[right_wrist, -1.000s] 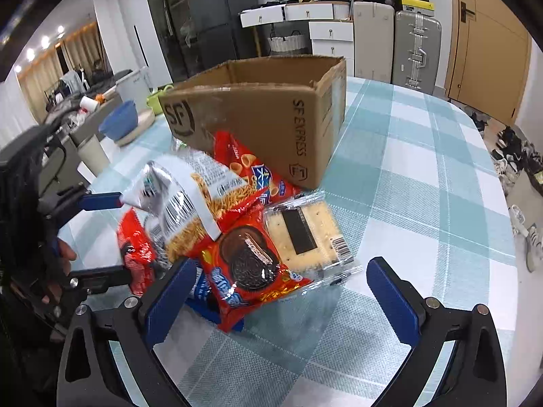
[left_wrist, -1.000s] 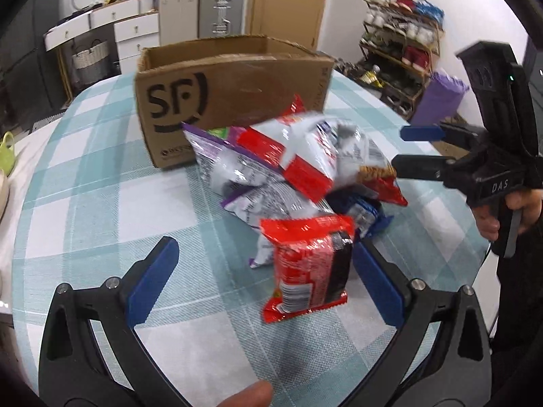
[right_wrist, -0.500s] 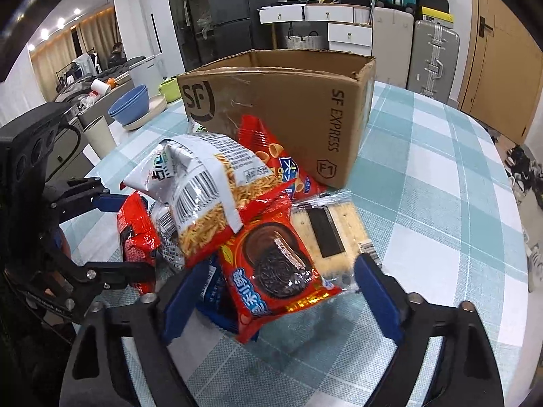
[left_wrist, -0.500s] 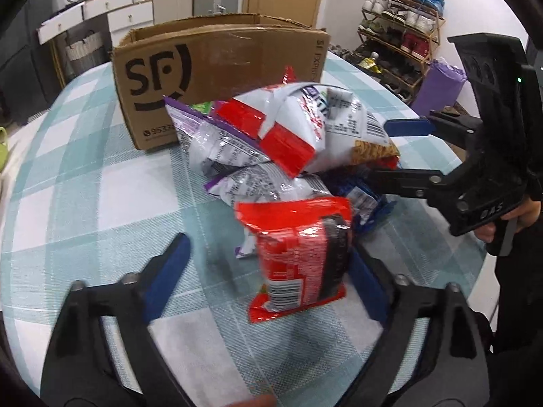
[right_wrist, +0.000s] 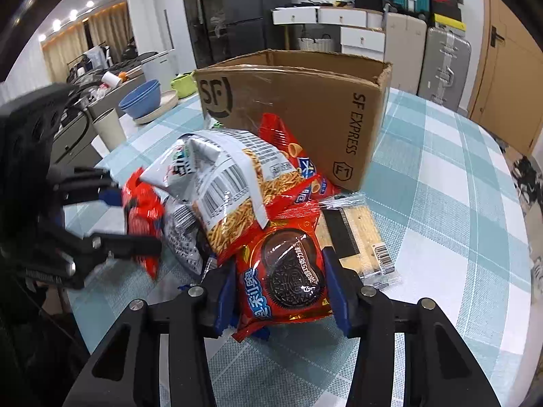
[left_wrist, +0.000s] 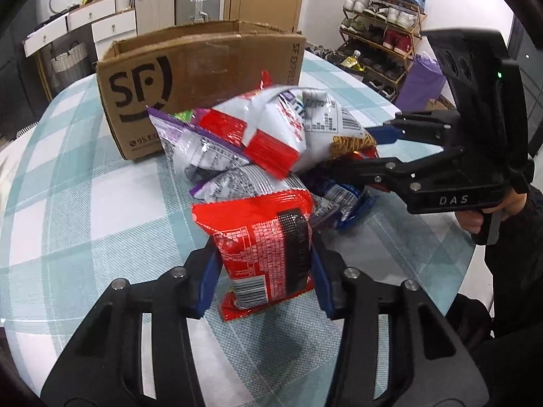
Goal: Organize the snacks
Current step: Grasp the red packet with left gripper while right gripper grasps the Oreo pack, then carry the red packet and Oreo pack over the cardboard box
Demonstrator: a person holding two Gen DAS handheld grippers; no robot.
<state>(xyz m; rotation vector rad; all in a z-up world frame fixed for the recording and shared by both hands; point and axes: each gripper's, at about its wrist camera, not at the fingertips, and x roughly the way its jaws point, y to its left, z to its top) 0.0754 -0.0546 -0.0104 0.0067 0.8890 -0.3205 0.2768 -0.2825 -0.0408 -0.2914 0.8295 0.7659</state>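
A heap of snack bags lies on the checked tablecloth in front of an open cardboard box [left_wrist: 210, 64] [right_wrist: 305, 101]. My left gripper [left_wrist: 263, 271] has its jaws closing, and its blue pads press both sides of a red snack packet [left_wrist: 261, 234] at the near edge of the heap. My right gripper [right_wrist: 280, 291] is closing too, with its pads squeezing a red chocolate cookie packet [right_wrist: 288, 264]. A white and red noodle-snack bag [left_wrist: 288, 125] [right_wrist: 230, 183] tops the heap. Each gripper shows in the other's view: the right gripper [left_wrist: 366, 156], the left gripper [right_wrist: 135, 220].
A clear cracker packet [right_wrist: 359, 234] lies right of the cookie packet, and a purple bag [left_wrist: 200, 156] sits under the noodle bag. Blue bowls [right_wrist: 142, 100] and a pale cup [right_wrist: 108, 129] stand beyond the table's left edge. A shoe rack [left_wrist: 380, 44] stands behind.
Both grippers' jaws went from wide open to closed against their packets: the left on the red snack packet, the right on the cookie packet. Each hand edged slightly nearer the heap.
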